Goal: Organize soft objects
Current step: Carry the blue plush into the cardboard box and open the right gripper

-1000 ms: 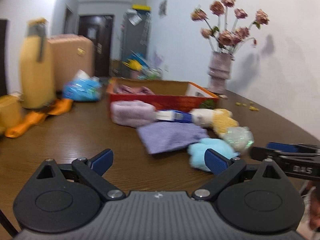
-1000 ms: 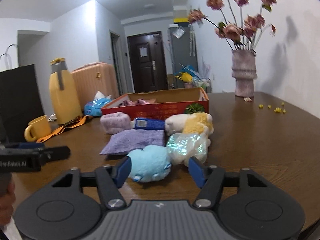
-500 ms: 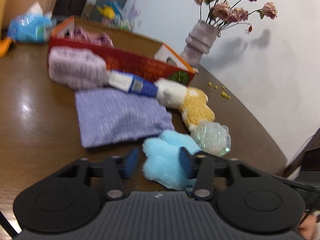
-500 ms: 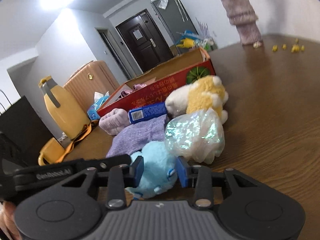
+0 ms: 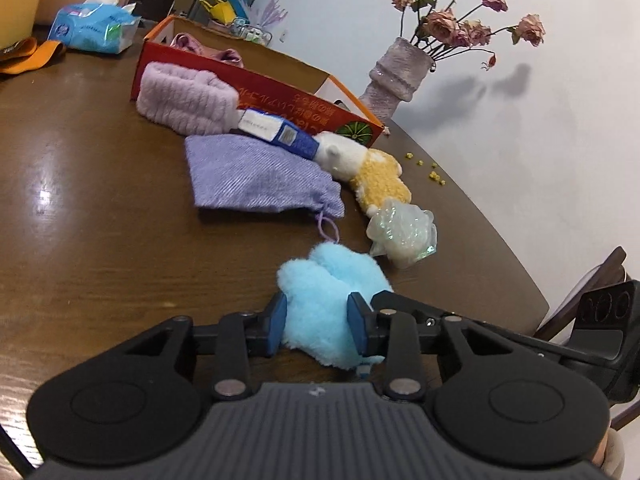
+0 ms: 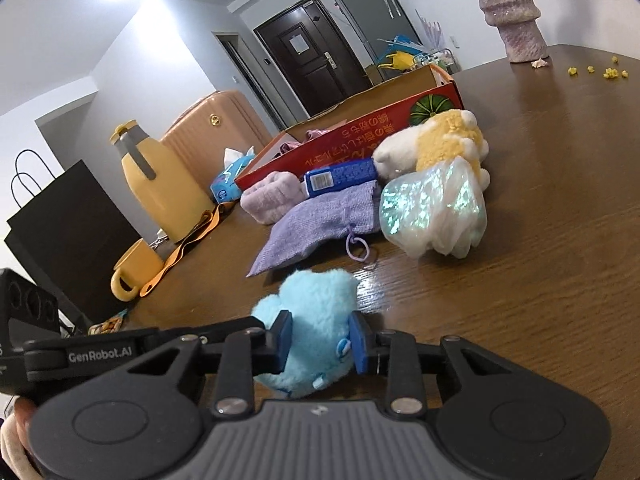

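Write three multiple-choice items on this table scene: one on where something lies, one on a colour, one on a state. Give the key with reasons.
1. Where does the purple drawstring pouch lie?
A. inside the red box
B. flat on the table in front of the red box
C. under the vase

2. What colour is the plush toy between the blue pads?
A. light blue
B. green
C. red

3. How does the left hand-held gripper stand?
A. wide open over bare table
B. out of view
C. closing on the plush toy

Key: B, the pouch rests on the table before the red box; A, its fur is light blue; C, both pads press its sides.
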`<state>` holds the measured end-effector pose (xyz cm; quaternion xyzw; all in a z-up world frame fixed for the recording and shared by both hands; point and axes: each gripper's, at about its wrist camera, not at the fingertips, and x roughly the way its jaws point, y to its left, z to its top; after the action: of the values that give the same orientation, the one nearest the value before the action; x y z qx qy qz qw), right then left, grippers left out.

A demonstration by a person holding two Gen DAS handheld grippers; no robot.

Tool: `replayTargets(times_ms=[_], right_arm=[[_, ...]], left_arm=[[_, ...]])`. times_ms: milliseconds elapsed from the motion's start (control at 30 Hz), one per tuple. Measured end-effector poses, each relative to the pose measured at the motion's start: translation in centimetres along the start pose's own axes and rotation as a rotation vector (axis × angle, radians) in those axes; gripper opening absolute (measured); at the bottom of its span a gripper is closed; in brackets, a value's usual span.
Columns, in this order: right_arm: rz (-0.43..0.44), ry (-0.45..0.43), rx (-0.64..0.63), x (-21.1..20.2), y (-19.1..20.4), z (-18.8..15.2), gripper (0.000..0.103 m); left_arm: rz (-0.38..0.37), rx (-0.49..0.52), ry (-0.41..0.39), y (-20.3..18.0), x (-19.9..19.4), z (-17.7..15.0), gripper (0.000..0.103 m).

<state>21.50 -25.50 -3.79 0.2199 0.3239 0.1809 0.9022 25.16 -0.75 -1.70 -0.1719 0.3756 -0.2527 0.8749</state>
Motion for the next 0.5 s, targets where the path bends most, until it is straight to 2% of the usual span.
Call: replayTargets(times_ms=[100, 200, 233, 267, 333, 400, 500], right_arm=[[-0.003, -0.003, -0.021, 0.0, 0.1, 0.0, 0.031], [0.002, 0.003, -0.009, 0.1, -0.6, 0.1, 0.040], [0.011, 0.005, 0.002, 0.1, -0.8, 0.2, 0.040], [0.022, 0.009, 0.017, 0.2, -1.1, 0.2, 0.040], [0.058, 0.013, 0.041, 0.2, -1.3, 0.3, 0.029], [0.049, 0.015, 0.021, 0.0, -0.8, 0.6, 0.028], [0.084, -0.036, 0.005, -0.9, 0.1, 2.3, 0.028]], left_arm=[[-0.010, -0.017, -0.001, 0.2, 0.1, 0.2, 0.034], [-0.049, -0.057, 0.010, 0.9, 0.6, 0.2, 0.035], [-0.066, -0.081, 0.015, 1.2, 0.7, 0.2, 0.035], [-0.074, -0.093, 0.019, 1.4, 0.7, 0.3, 0.035], [-0.080, -0.103, 0.016, 1.5, 0.7, 0.3, 0.033], [-0.069, -0.089, -0.004, 1.0, 0.2, 0.7, 0.030], [-0.099, -0.061, -0.079, 0.5, -1.2, 2.3, 0.029]])
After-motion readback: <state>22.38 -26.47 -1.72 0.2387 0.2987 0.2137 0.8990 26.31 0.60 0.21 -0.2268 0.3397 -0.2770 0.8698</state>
